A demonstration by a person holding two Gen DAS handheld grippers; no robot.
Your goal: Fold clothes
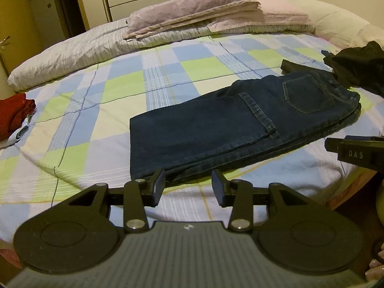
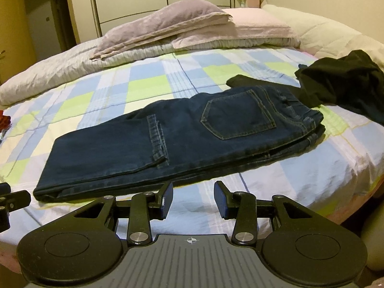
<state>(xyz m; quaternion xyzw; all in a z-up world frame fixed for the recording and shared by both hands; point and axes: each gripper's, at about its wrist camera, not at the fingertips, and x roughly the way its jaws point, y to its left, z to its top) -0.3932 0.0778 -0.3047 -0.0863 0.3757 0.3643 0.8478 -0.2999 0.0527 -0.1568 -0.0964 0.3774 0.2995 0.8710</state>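
Jeans (image 2: pixel 182 141) lie folded on the checked bedspread (image 2: pixel 148 84), back pocket up, waistband toward my right. Black clothing (image 2: pixel 343 84) sits bunched just beyond the waistband, touching it. My left gripper (image 1: pixel 188 184) hangs by the near edge of the folded legs, fingers spread and holding nothing. My right gripper (image 2: pixel 193 198) hovers just short of the jeans' near edge, fingers also spread and empty. A red garment (image 1: pixel 14 115) rests at the far left, well apart. Pillows (image 1: pixel 192 7) are stacked at the head of the bed.
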